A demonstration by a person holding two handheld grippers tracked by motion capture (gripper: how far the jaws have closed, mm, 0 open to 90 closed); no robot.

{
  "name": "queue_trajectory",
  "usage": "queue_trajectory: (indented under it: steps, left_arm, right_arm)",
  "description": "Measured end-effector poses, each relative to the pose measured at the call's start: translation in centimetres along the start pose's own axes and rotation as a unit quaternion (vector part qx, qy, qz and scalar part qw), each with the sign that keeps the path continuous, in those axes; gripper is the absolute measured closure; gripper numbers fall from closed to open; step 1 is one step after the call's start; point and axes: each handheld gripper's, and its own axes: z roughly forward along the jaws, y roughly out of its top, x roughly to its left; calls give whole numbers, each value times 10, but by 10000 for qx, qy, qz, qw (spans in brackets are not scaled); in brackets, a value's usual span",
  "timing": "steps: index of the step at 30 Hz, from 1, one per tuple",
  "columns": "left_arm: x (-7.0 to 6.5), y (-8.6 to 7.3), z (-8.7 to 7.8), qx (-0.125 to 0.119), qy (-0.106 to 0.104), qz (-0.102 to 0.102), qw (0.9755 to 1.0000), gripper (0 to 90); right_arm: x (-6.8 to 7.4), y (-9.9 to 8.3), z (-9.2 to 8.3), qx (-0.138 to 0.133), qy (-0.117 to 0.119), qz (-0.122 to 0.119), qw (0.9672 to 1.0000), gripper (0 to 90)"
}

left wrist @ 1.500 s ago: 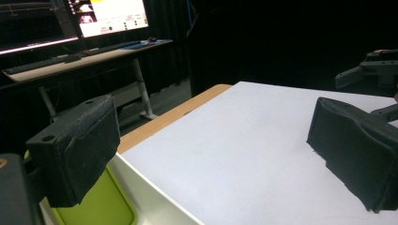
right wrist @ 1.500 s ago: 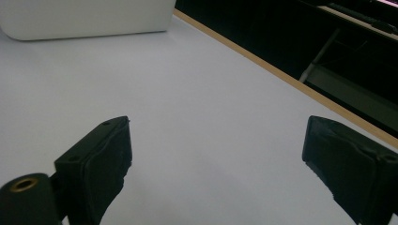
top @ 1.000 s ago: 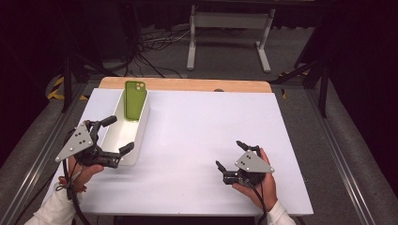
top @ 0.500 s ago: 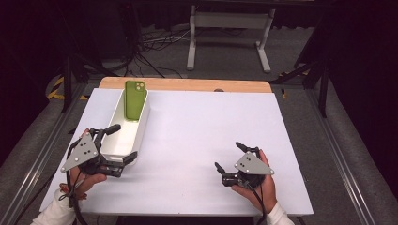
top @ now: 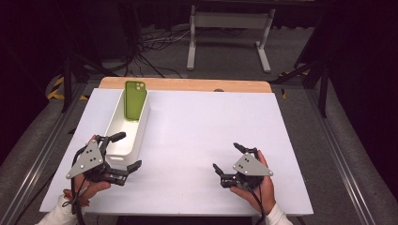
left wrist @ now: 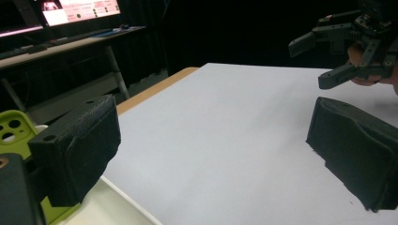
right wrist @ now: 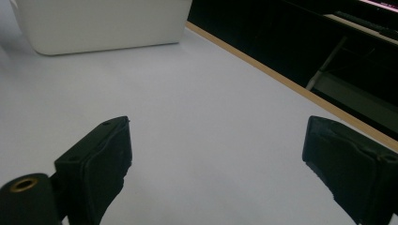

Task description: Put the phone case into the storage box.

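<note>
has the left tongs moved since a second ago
Yes. The left tongs have drawn back toward the person, from alongside the white bin to its near end, jaws open.

We hold two black grippers. On our left gripper (top: 123, 151) a grey three-cornered plate sits on top, dotted with small dark screws, and a thin dark cable trails off behind it past our white sleeve (top: 55, 216). Our right gripper (top: 228, 159) carries the same grey plate, with a black cable running back over the hand toward a white cuff (top: 277, 216). Each jaw ends in a thick, matte black pad with a round hole near its base.
</note>
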Motion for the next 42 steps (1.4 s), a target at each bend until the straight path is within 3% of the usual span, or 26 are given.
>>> queue_trajectory:
  steps: [16, 27, 42]
  left_arm:
    - [-11, -17, 8, 280, -116, -45, 9995, 58]
    - [-19, -32, 18, 744, -178, 20, 9971, 44]
    - [-21, -32, 18, 615, -79, -111, 9980, 34]
  right_arm:
    - [6, 0, -2, -49, 119, -28, 9999, 91]
    - [9, -2, -1, -89, 187, -132, 9997, 90]
    - [8, -5, -5, -186, 175, -85, 9996, 90]
